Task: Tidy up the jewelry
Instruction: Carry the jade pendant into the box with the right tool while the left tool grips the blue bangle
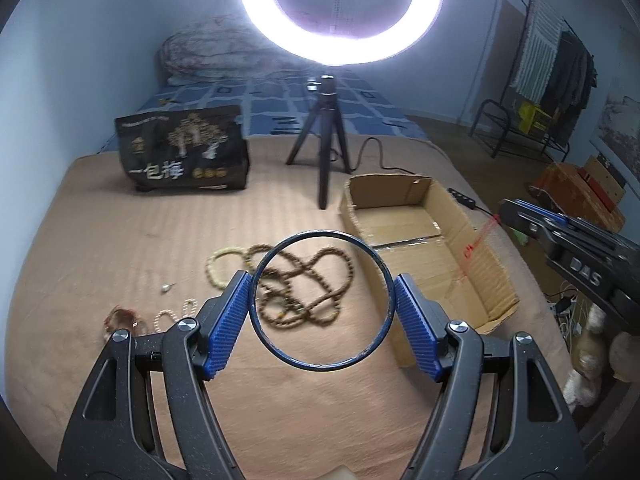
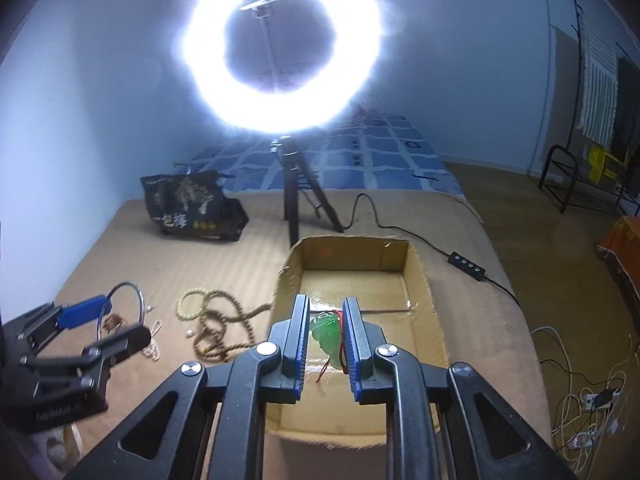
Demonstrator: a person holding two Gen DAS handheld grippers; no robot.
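My left gripper [image 1: 322,300] is shut on a thin dark blue bangle [image 1: 320,233], held above the tan blanket; the blue pads [image 1: 228,320] press its two sides. From the right wrist view the same left gripper [image 2: 108,320] and bangle [image 2: 138,292] sit at the far left. My right gripper [image 2: 326,336] is shut on a green pendant [image 2: 325,334] with a red cord, hanging over the open cardboard box [image 2: 420,300]. A long brown bead necklace [image 1: 316,280] and a pale bead bracelet [image 1: 218,264] lie on the blanket left of the box [image 1: 472,272].
A ring light on a black tripod [image 1: 324,148] stands behind the box, its cable and switch [image 2: 466,266] trailing right. A black printed bag [image 1: 182,148] sits at the back left. Small pearl and reddish pieces [image 1: 120,318] lie near the front left. Loose cables [image 2: 588,404] cover the floor right.
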